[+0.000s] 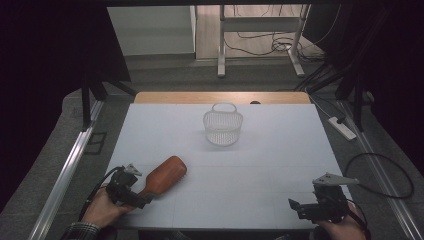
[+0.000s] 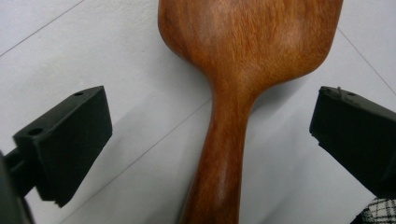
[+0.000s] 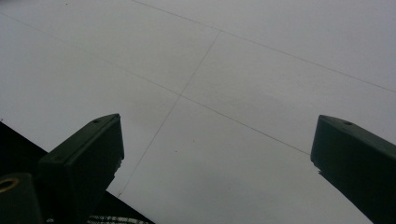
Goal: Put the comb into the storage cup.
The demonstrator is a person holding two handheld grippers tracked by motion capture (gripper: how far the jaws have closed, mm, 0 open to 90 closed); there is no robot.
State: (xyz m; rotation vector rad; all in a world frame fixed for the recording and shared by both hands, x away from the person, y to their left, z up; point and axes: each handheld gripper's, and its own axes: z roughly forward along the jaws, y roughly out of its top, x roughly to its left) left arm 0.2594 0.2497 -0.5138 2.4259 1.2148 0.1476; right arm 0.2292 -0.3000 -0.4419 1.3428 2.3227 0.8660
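The reddish-brown wooden paddle brush (image 1: 163, 177), broad rounded head and slim handle, lies flat on the white table top (image 1: 260, 165) at its near left, head pointing up and away toward the middle, handle end toward the person. The left gripper (image 1: 143, 196) is down at that handle. In the left gripper view the handle (image 2: 223, 154) runs straight up between the two black jaws, which stand wide apart with clear white table on either side of the wood, so nothing is clamped. The brush looks to be resting on the surface with its smooth back up, though I can't make out the bristle side from here.

Farther off, toward the far middle of the table, a small white wire-mesh basket with a looped handle (image 1: 223, 126) stands upright and, as far as the high view lets me see, empty. It is well apart from the brush.

The right gripper (image 1: 296, 206) rests at the near right corner, jaws spread wide over bare table, holding nothing.

My reading is that the work has barely begun: the left jaws are lined up on the handle, but the closing, the lift and the carry over to the basket are all yet to do.
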